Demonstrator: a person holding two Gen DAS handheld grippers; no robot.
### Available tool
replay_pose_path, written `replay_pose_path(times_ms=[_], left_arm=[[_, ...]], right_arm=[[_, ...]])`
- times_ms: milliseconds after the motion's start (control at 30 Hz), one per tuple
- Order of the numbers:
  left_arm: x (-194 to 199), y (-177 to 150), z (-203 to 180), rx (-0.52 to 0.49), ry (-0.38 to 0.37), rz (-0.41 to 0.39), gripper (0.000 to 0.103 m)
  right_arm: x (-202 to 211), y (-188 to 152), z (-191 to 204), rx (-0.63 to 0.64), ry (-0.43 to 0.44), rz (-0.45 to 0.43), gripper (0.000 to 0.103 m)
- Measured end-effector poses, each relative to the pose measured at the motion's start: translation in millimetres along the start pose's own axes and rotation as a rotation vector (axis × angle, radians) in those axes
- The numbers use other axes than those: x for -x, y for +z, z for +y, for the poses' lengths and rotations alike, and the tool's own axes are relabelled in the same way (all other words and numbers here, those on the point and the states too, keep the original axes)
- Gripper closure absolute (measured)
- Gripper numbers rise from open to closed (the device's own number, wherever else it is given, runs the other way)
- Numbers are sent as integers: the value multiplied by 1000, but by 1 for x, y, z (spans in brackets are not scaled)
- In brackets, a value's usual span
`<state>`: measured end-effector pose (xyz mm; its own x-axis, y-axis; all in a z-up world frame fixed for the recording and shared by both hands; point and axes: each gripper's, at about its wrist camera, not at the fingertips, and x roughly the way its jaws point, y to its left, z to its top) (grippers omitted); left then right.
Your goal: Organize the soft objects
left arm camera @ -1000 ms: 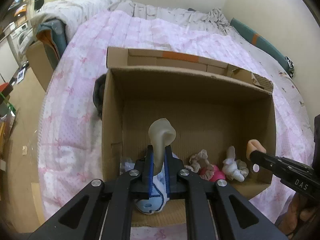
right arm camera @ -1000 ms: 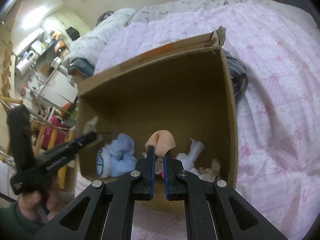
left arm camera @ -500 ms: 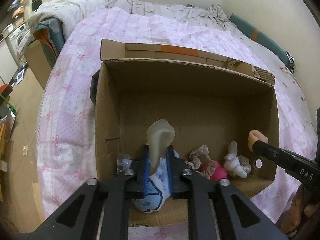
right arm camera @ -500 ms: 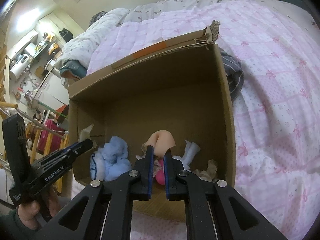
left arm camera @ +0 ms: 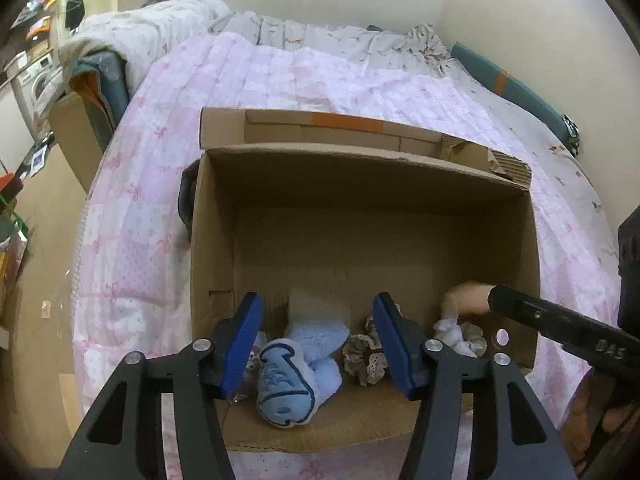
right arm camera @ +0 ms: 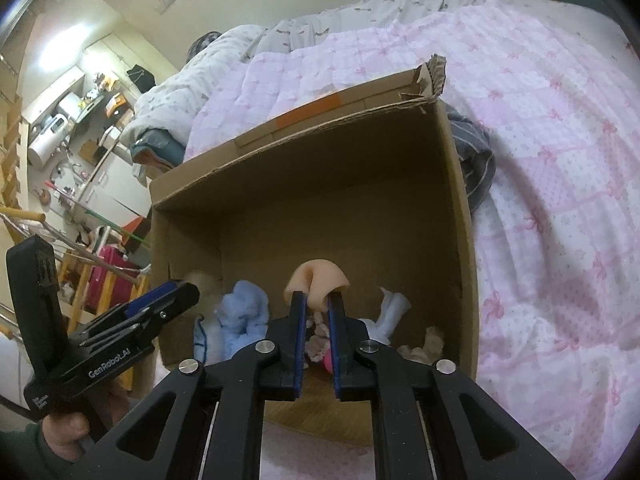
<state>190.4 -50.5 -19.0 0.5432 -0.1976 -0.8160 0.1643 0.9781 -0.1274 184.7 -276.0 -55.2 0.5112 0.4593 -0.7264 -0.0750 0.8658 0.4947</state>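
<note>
While both grippers hang over the cardboard box (left arm camera: 212, 248) on the bed (left arm camera: 160, 184), the drop-off step is underway: left gripper (left arm camera: 318, 334) jaws are opening w/ nothing between them, its cream soft piece (left arm camera: 316, 306) lying inside by the blue plush (left arm camera: 304, 364). Right gripper (right arm camera: 318, 312) jaws are opening too, peach soft toy (right arm camera: 318, 280) between the pads. Next, probably: let it fall, pull back, fetch more.

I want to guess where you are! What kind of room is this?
Most likely a bedroom in a home. A box of soft things sits on a bed with a pink quilt, and a washing machine shows beyond it.
</note>
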Motion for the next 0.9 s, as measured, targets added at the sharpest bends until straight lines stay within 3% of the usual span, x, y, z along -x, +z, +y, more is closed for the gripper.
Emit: replay_pose_path(times_ms=[33, 100, 333, 500, 533, 600, 667, 733, 900], left_arm=[[1, 0, -1, -8, 5, -6, 48], [4, 1, -4, -22, 28, -17, 48], [23, 6, 1, -5, 93, -84, 48], [48, 6, 9, 24, 116, -151, 47], [54, 6, 11, 28, 124, -164, 44], [63, 4, 13, 30, 148, -195, 25], [73, 3, 13, 14, 183, -218, 20], [82, 2, 14, 7, 178, -223, 20], [106, -7, 17, 8, 152, -239, 2]], right_arm=[[1, 0, -1, -6, 8, -4, 69], [5, 1, -2, -18, 22, -27, 32], [16, 3, -5, -39, 12, -76, 28], [29, 3, 2, -17, -44, -125, 24], [33, 3, 4, -9, -55, -143, 22], [44, 2, 8, 3, -70, -184, 9], [55, -2, 11, 13, -79, -214, 1], [61, -5, 14, 27, -85, -219, 1], [80, -15, 23, 31, -107, -259, 0]])
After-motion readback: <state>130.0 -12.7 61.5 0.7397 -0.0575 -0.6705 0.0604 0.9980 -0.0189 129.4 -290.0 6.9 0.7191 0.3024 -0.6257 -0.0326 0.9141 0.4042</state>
